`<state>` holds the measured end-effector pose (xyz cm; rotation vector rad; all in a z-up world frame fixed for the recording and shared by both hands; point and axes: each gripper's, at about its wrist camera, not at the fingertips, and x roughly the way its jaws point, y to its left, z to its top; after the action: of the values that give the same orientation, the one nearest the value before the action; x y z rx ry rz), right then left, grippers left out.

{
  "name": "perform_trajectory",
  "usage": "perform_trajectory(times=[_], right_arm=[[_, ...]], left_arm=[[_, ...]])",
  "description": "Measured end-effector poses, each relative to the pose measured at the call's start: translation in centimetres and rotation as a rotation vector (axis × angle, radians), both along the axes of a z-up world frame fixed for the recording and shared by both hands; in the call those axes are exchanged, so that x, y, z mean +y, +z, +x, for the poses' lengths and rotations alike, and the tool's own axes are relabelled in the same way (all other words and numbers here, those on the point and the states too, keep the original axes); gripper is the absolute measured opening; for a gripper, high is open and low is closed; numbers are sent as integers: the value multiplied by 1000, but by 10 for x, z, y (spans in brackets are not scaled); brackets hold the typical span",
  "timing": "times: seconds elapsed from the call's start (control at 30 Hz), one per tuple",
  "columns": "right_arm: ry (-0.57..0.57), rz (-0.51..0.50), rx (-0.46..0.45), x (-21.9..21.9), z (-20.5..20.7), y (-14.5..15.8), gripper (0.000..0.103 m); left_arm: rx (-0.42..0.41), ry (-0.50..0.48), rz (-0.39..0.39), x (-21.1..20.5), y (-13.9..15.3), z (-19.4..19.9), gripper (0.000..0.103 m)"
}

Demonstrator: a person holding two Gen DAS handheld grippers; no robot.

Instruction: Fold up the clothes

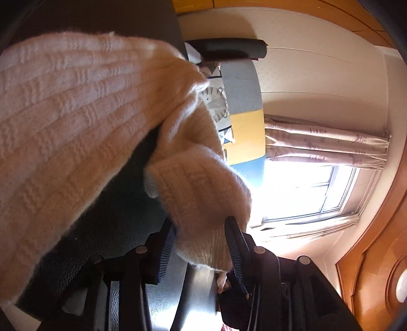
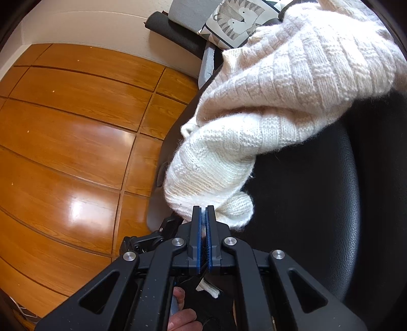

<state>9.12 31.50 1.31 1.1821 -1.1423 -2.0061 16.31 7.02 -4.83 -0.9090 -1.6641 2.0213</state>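
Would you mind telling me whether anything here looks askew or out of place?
The cream knit sweater lies bunched and rumpled over the black chair, not spread flat. Both tongs pinch its edges: the right and the left. Nothing looks damaged.

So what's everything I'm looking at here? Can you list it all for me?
knit sweater: one, cream, draped over the black seat, an end in each gripper
seat: one, black leather-like, under the sweater
cushion: one, grey tiger print, behind the sweater
floor: wooden, orange-brown, glossy
window: one, bright, on the far wall
curtains: beige, beside the window
left hand-held gripper: one, black, fingers around sweater cloth
right hand-held gripper: one, black with blue pads, pinching the sweater's edge
person's fingers: below the right gripper
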Motion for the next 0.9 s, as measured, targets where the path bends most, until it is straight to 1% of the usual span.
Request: perform_trajectory(times=[0.03, 0.17, 0.2, 0.27, 0.3, 0.33, 0.4, 0.53, 0.67, 0.73, 0.83, 0.9], right_arm=[[3, -2, -4, -1, 0, -1, 3], [8, 6, -32, -4, -1, -8, 3], [5, 4, -40, -3, -1, -10, 3], [0, -2, -52, -2, -1, -13, 3], [0, -7, -54, -1, -1, -14, 3], [0, -10, -55, -1, -1, -15, 3], [0, -12, -57, -1, -2, -16, 3], [1, -20, -62, -4, -5, -19, 3], [-4, -29, -71, -2, -6, -23, 5], [-12, -33, -83, 3, 0, -24, 7], [-23, -37, -93, 9, 2, -27, 7], [-30, -39, -99, 12, 3, -30, 7]], left_arm=[[-5, -2, -12, 1, 0, -2, 40], [-30, -25, 21, 7, -7, -9, 40], [-34, -27, 3, 8, -6, -10, 40], [-42, -31, -51, 7, -5, -13, 35], [-45, -39, -70, 7, -4, -14, 27], [-47, -53, -74, 6, -4, -15, 17], [-56, -84, -81, 4, -4, -18, 5], [-59, -110, -114, -3, -5, -18, 5], [-24, -140, -210, -8, 8, -17, 4], [10, -156, -251, -11, 18, -16, 4], [88, -187, -313, -16, 40, -9, 4], [123, -200, -331, -20, 52, -5, 4]])
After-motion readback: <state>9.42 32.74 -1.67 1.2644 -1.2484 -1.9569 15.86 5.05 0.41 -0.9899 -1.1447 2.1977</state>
